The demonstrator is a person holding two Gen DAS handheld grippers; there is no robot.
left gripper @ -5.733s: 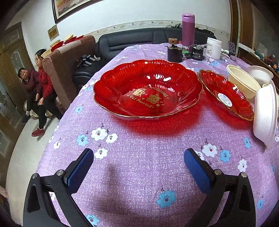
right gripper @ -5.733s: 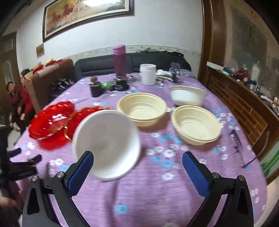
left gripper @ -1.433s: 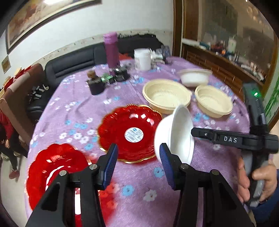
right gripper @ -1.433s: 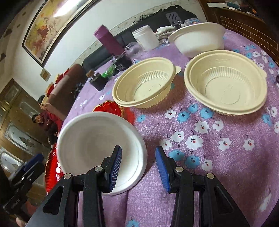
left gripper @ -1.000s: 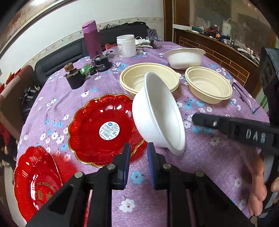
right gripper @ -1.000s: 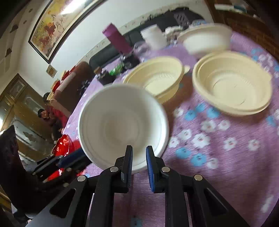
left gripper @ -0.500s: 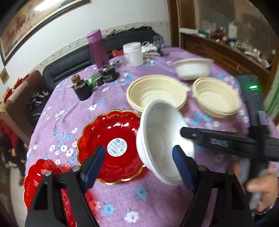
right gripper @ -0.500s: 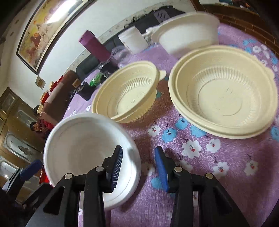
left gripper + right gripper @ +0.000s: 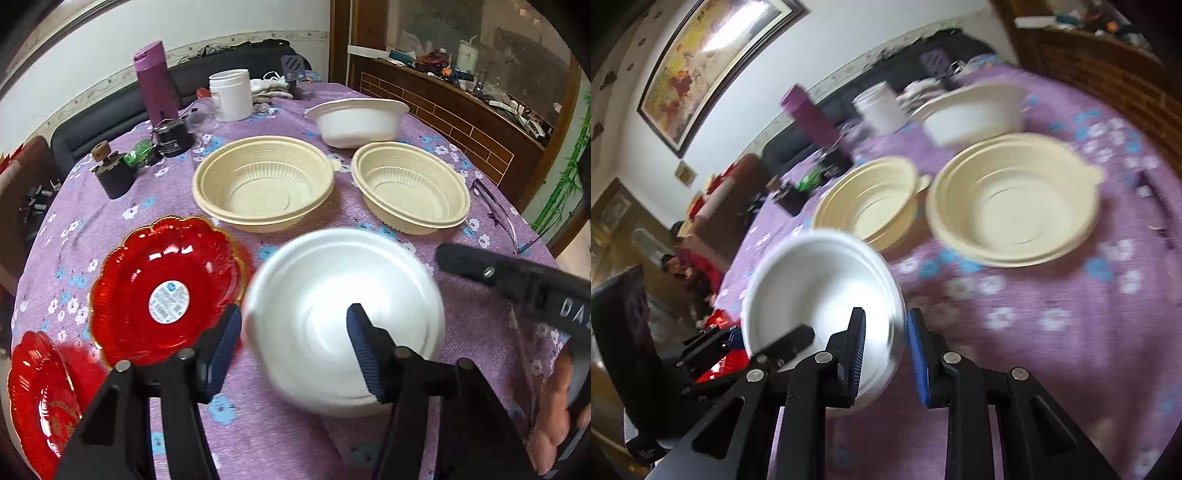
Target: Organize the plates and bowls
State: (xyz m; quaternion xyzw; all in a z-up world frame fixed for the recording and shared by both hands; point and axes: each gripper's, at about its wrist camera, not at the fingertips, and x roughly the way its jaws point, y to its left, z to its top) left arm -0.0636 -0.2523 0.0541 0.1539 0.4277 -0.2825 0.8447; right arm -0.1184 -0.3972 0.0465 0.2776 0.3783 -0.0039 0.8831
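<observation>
A white foam bowl [image 9: 332, 295] sits mouth up, blurred, low over the purple flowered tablecloth [image 9: 491, 369]. My left gripper [image 9: 291, 332] straddles its near left rim, jaws opening, pads off it. My right gripper [image 9: 884, 332] has the same white bowl's [image 9: 812, 295] rim between its jaws, which are closing with a narrow gap left. One right finger [image 9: 498, 273] shows beside the bowl. A small red plate [image 9: 166, 280] lies to the left, a larger red plate [image 9: 33, 387] at the corner. Two cream bowls [image 9: 262, 181] [image 9: 410, 184] stand behind.
Another white bowl [image 9: 356, 122] stands at the far side with a purple flask [image 9: 155, 85], a white jar [image 9: 231, 94] and small dark containers [image 9: 170, 136]. Glasses [image 9: 495, 214] lie near the right table edge. People sit by the sofa [image 9: 683, 266].
The white bowl went from tilted on edge to mouth up near the cloth. My left jaws, shut a second ago, have spread wide. My right jaws opened, then narrowed around the rim.
</observation>
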